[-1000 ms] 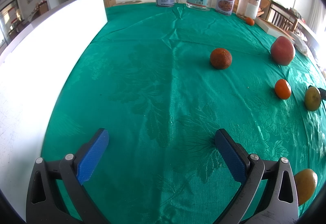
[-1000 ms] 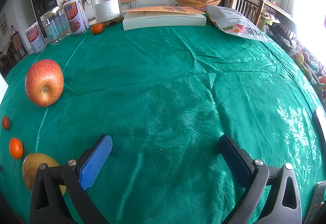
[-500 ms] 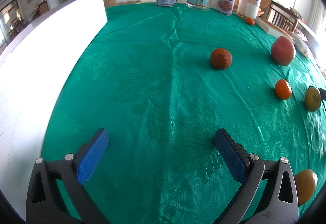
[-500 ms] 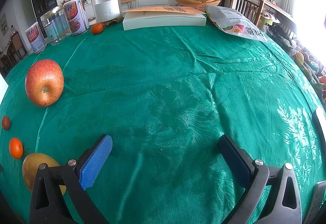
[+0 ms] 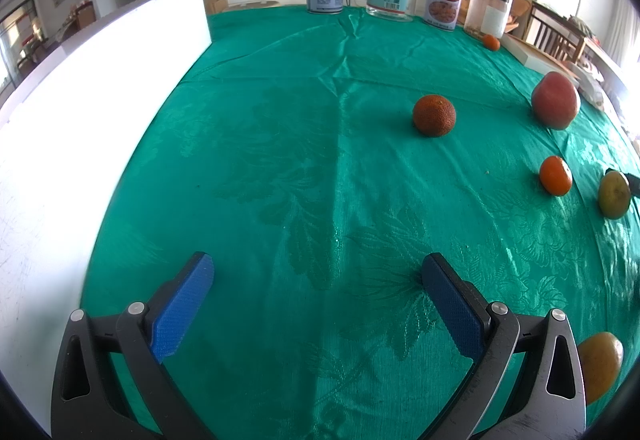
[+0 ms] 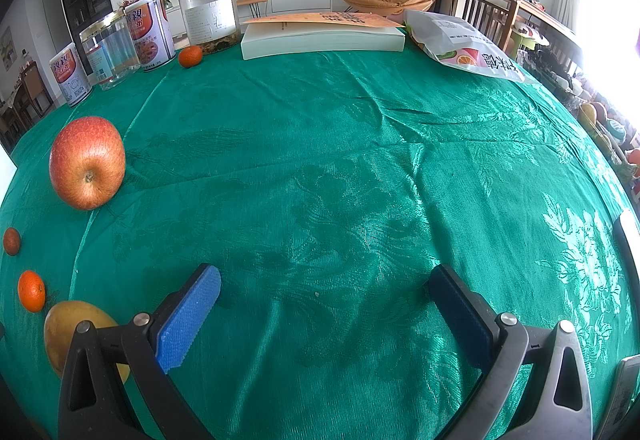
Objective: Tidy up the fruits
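Both tools are standing idle over the green tablecloth (image 5: 320, 160). The left gripper (image 5: 318, 282) is holding its jaws spread wide with nothing between them; the right gripper (image 6: 324, 290) is likewise gaping and empty.

The fruit is lying scattered between the two tools. In the left view, a dark orange (image 5: 434, 115) is sitting mid-cloth, an apple (image 5: 555, 101) beyond it to the right, a small tangerine (image 5: 555, 175) nearer, a greenish fruit (image 5: 613, 194) at the right edge, and a yellow fruit (image 5: 600, 366) partly hidden behind the right finger. In the right view the apple (image 6: 87, 162) is lying on its side; a second tangerine (image 6: 190, 56) is resting against the jars (image 6: 208, 14) at the far edge.

No fruit appears gathered yet; the task is judged to be at its start. No basket or tray is showing. For a sound first grasp, the nearest fruit should be centred between the pads, approached low, and closed on gently across its widest girth, since round fruit is likely to roll on this slick cloth
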{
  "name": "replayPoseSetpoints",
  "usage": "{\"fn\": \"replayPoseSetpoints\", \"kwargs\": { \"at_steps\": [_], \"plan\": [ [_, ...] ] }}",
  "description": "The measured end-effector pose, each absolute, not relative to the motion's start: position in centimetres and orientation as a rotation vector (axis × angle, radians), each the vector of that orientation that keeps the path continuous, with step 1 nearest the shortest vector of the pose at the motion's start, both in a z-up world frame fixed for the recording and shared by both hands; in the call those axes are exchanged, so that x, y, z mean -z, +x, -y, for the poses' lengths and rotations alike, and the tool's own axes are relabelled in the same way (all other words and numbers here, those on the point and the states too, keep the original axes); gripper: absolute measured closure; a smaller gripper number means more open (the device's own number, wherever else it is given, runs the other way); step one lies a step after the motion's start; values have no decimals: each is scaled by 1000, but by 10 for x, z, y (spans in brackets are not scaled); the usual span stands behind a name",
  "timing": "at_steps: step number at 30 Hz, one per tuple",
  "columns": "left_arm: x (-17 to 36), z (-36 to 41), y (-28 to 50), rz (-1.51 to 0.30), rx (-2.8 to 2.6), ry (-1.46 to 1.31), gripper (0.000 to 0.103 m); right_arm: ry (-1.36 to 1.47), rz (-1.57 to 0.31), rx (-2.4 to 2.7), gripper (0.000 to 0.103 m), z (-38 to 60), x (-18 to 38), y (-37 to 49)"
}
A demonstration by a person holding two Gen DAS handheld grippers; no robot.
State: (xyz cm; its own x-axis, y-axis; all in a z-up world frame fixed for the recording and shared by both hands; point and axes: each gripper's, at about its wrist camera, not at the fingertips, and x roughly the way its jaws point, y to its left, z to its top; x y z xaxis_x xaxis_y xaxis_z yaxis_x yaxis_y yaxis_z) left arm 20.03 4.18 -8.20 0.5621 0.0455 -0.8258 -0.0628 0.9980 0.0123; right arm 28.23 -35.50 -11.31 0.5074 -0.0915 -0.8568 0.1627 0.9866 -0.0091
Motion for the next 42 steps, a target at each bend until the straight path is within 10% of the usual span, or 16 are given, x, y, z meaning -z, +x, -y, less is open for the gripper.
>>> {"fn": "replayPoseSetpoints", "kwargs": {
  "at_steps": [17, 33, 42],
  "plan": [
    [82, -42, 200, -972, -64, -19, 1, 75, -1016, 193, 0, 356, 110, 279],
    [82, -42, 200, -971, -64, -21, 1, 99, -373, 241, 0, 334, -5, 199],
    [82, -42, 200, -971, -64, -21, 1, 84, -451, 100, 0, 311, 0, 161]
  ]
}}
